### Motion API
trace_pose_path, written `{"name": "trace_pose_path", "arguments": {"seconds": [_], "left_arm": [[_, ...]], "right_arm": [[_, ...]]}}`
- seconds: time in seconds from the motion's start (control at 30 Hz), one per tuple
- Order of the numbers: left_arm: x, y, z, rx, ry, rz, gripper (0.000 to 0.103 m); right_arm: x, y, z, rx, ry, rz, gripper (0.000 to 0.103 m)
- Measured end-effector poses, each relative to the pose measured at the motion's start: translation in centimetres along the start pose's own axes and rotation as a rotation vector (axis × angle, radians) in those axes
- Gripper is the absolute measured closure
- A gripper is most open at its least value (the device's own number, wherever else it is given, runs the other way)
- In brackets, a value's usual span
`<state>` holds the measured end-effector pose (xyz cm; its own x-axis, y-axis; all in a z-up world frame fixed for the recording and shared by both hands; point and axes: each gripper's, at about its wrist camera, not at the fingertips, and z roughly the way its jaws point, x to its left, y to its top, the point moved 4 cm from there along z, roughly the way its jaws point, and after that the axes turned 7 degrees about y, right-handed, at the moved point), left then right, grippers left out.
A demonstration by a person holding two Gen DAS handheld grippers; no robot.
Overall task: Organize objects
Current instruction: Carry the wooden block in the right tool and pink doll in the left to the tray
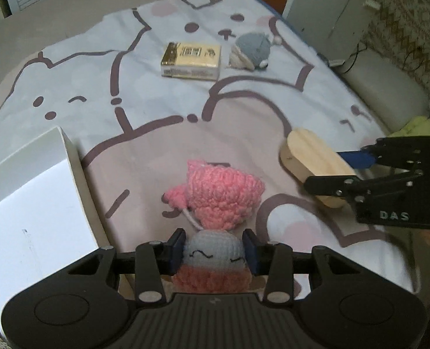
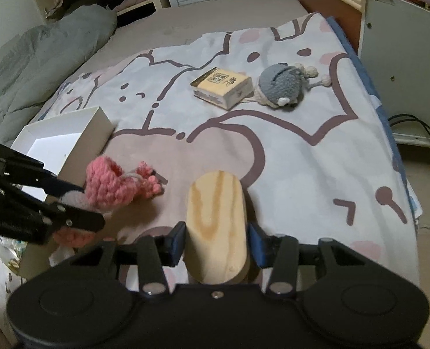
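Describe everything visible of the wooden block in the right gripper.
The wooden block is pale, light-grained wood, an elongated slab with rounded ends and flat faces, unpainted. The right gripper is shut on it, blue pads pressing its two sides. It stands on edge, pointing forward. The left wrist view shows it over the patterned bedsheet.

Pink crochet toy [image 1: 220, 197], grey crochet toy [image 1: 251, 49], cat-print sheet [image 1: 145, 93]

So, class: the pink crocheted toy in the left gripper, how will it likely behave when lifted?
The pink crocheted toy looks like soft yarn, so it probably squashes between the left gripper pads rather than slipping. Its loose upper half will likely flop and dangle. It seems light, and unlikely to break if dropped on the bedsheet.
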<state>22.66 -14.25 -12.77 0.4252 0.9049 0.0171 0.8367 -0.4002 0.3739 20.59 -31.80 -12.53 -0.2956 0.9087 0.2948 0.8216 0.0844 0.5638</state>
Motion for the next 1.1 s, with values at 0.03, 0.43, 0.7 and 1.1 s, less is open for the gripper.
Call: {"name": "trace_pose_path", "arguments": {"seconds": [0.03,0.43,0.7,1.1], "left_arm": [[0.0,0.1,0.4,0.009,0.006,-0.001,0.059],[-0.3,0.1,2.8,-0.008,0.040,-0.044,0.061],[1.0,-0.3,-0.1,-0.125,0.017,-0.111,0.061],[2.9,0.1,-6.1,-0.271,0.015,-0.212,0.061]], "right_arm": [[0.2,-0.1,0.1,0.010,-0.001,-0.011,0.056],[0.6,-0.7,0.9,0.052,-0.012,-0.043,0.056],[0.4,0.2,-0.5,-0.013,-0.031,-0.010,0.056],[2.0,1.8,-4.5,-0.174,-0.047,0.027,0.056]]}}
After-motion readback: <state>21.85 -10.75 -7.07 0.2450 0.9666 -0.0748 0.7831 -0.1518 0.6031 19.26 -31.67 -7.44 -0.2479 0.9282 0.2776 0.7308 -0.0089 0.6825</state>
